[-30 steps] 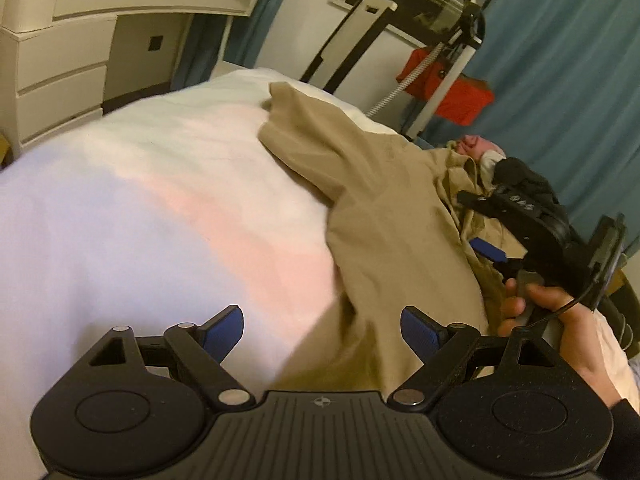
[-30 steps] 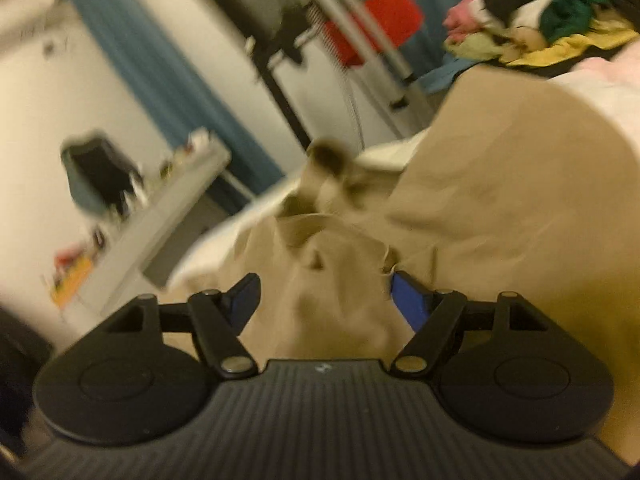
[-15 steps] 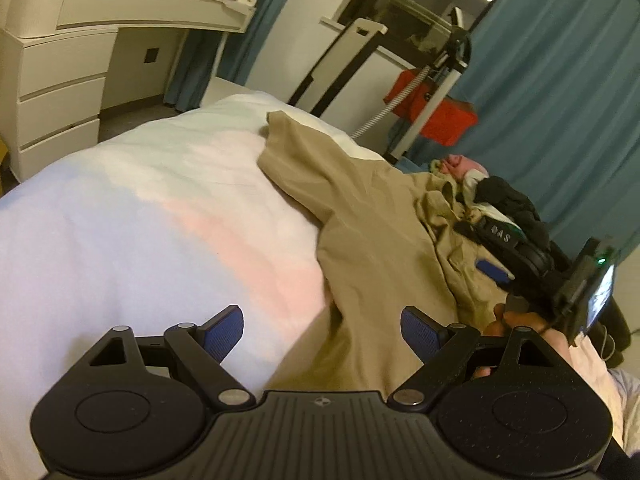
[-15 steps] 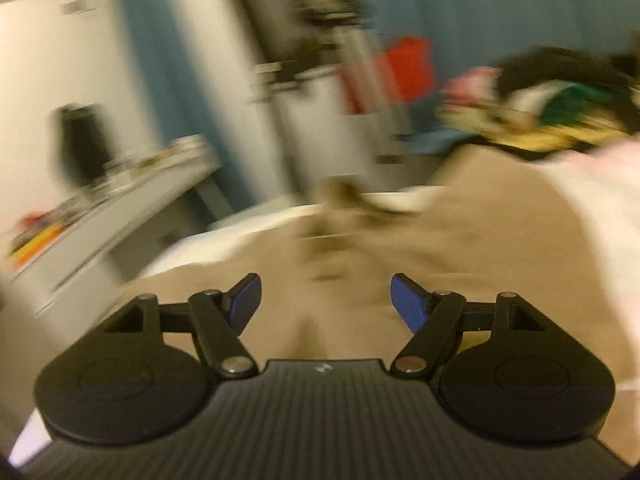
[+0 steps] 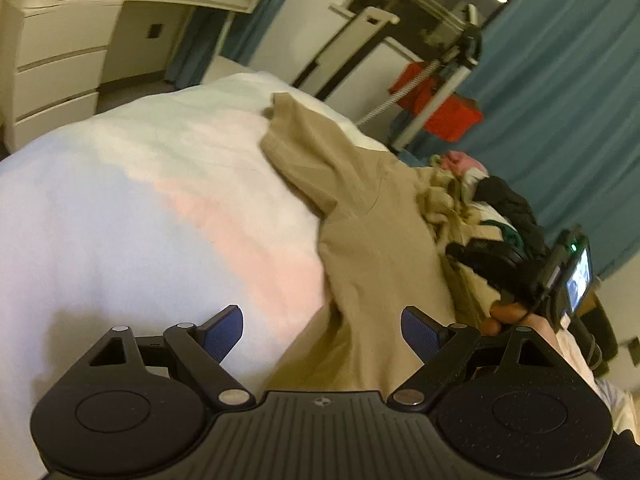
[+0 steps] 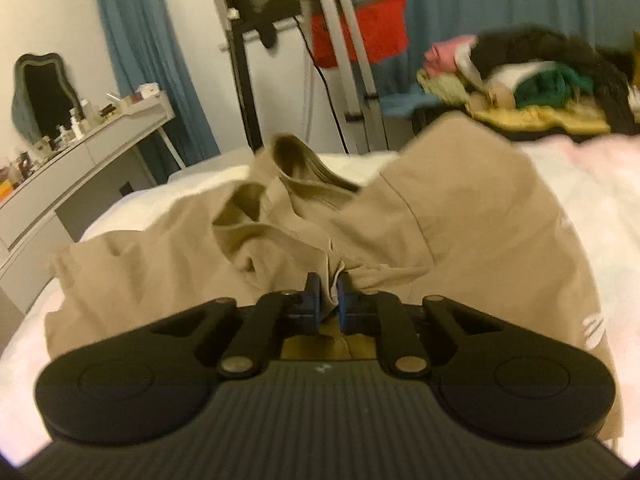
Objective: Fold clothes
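A tan garment (image 5: pixel 372 236) lies crumpled on a white and pink bed (image 5: pixel 140 208). My left gripper (image 5: pixel 322 330) is open and empty, hovering over the garment's near edge. My right gripper (image 6: pixel 329 302) is shut on a fold of the tan garment (image 6: pixel 460 220), near its bunched middle. In the left wrist view the right gripper (image 5: pixel 488 256) shows at the garment's right side, held by a hand.
A pile of mixed clothes (image 6: pixel 520 84) sits at the far right of the bed. A white dresser (image 5: pixel 60 64) stands to the left. A metal stand with a red item (image 6: pixel 360 32) and blue curtains (image 5: pixel 568 92) are behind the bed.
My right gripper has closed on a fold of the tan garment; it was open before. My left gripper stays open over the garment's edge.
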The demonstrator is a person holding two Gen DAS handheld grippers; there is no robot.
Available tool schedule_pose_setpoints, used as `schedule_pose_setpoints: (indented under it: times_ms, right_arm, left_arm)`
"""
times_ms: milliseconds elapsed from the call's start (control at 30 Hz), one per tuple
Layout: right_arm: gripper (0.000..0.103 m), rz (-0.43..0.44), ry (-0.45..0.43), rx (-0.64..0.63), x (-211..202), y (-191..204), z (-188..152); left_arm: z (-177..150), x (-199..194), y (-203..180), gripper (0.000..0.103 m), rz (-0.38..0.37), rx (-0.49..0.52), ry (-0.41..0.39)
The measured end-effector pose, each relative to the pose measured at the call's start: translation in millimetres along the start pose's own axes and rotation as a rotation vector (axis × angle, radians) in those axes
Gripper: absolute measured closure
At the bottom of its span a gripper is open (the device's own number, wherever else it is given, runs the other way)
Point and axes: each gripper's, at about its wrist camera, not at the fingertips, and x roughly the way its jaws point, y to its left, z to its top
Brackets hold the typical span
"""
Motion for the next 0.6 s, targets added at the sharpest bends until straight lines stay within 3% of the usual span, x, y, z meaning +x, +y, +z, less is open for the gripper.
schedule_pose_setpoints:
  times_ms: [133,333,500,533,567,600]
  right_arm:
    - [0.092,-0.076,-0.075,-0.183,-16.9,31.5,-4.9]
    - [0.092,-0.125,-0.111,-0.366,-21.2,62.9,-22.1]
    - [0.088,-0.092,-0.044,-0.299,-21.0,61.4,-20.4]
    - [0.085,-0.071,-0.036,-0.289,-27.5,59.2,-21.8]
    - [0.076,-0.051,-0.028,-0.279,-34.0,56.9,-23.3]
    - [0.057,-0.03,-0.02,-0.268,-40.5,54.6,-24.7]
  left_arm:
    - [-1.3,-7.0,-8.3,0.015,-0.007,0.052,-0.029]
    - [-4.1,-16.5,-13.6,0.015,-0.026,0.083,-0.043]
    - [-2.0,-13.0,-9.1,0.015,-0.017,0.084,-0.038]
    - [-1.8,-11.1,-7.6,0.015,-0.017,0.083,-0.037]
    - [-1.7,-8.6,-6.6,0.015,-0.012,0.082,-0.032]
    - [-1.7,-6.1,-5.6,0.015,-0.007,0.08,-0.026]
